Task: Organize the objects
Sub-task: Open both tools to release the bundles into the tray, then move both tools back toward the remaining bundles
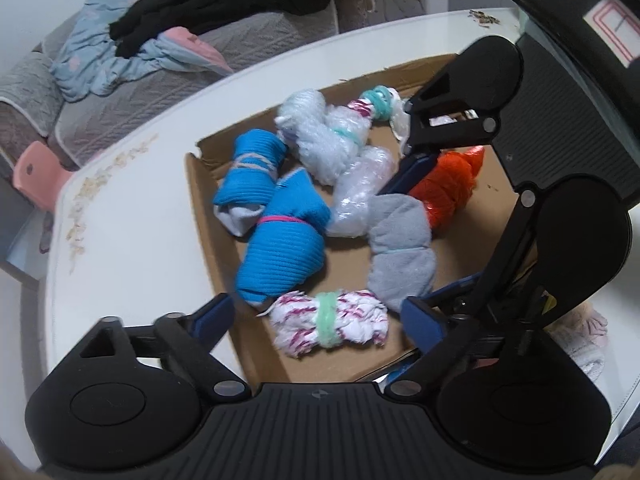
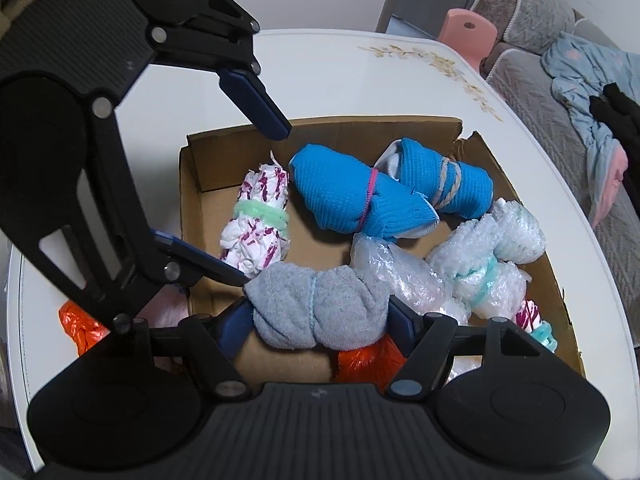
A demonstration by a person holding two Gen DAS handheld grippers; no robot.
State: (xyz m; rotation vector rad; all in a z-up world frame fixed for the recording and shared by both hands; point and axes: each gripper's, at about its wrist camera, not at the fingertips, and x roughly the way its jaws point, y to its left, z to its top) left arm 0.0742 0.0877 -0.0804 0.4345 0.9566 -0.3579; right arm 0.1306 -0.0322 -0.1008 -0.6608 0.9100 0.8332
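Observation:
A shallow cardboard box (image 1: 208,216) on a white table holds several tied bundles. My left gripper (image 1: 320,316) stands wide open around a white-and-magenta bundle (image 1: 328,322) with a green band; its pads do not touch it. The right wrist view shows that same left gripper (image 2: 264,206) astride this bundle (image 2: 258,216). My right gripper (image 2: 320,328) has its pads against both ends of a grey towel bundle (image 2: 320,308). In the left wrist view the right gripper (image 1: 412,240) grips the grey bundle (image 1: 400,248) mid-box.
Two blue sock bundles (image 1: 280,248) (image 1: 248,176), bubble-wrap bundles (image 1: 320,136) and an orange bundle (image 1: 448,188) fill the box's far half. An orange bag (image 2: 80,324) lies outside the box. Beyond the table (image 1: 132,208) stand a pink stool (image 2: 468,28) and a sofa (image 1: 100,112) with clothes.

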